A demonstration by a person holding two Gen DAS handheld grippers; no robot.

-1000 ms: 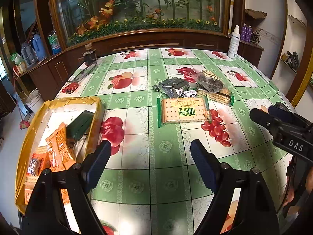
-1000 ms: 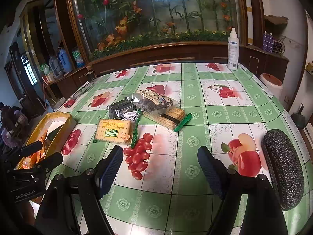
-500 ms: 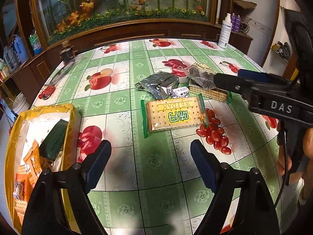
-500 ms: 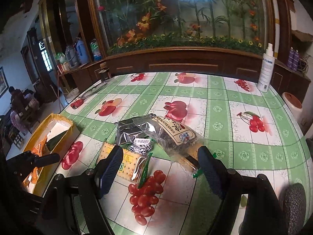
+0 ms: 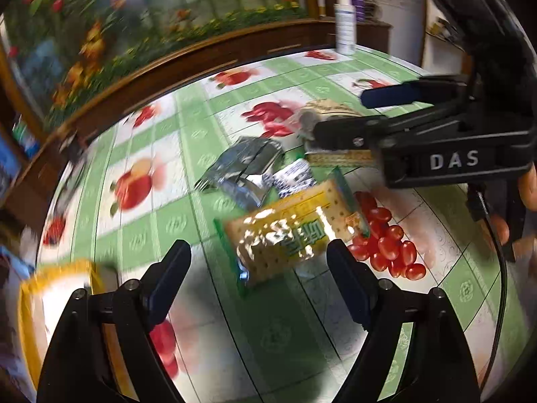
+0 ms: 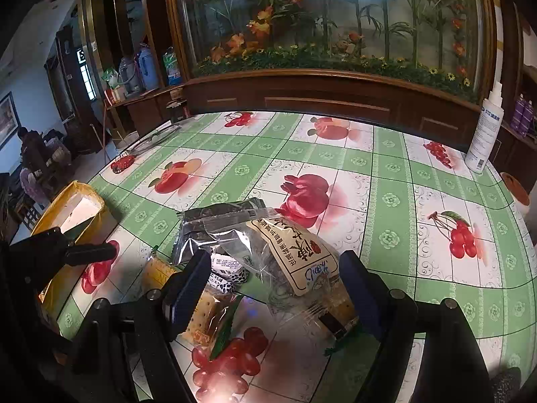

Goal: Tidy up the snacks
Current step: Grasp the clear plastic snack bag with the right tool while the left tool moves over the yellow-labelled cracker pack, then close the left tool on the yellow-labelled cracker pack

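Note:
A pile of snacks lies mid-table. A green-edged cracker pack (image 5: 288, 231) lies nearest my open, empty left gripper (image 5: 258, 268), just ahead of its fingertips. Behind it are a silver foil bag (image 5: 245, 164) and a small black-and-white packet (image 5: 293, 176). My right gripper (image 6: 273, 280) is open, its jaws either side of a clear bag of dark snacks (image 6: 285, 255) lying on a biscuit pack (image 6: 339, 312). The right gripper also shows in the left wrist view (image 5: 342, 114), over the pile. The yellow box (image 6: 67, 215) holding snacks stands at the table's left edge.
A white spray bottle (image 6: 485, 131) stands at the table's far right corner. A dark object (image 6: 176, 109) and a flat utensil (image 6: 151, 141) lie at the far left. A wooden cabinet with a glass flower display runs behind the table.
Both grippers have moved in toward the snack pile. The right gripper now straddles the clear bag; the left has closed in on the cracker pack. The left view is motion-blurred.

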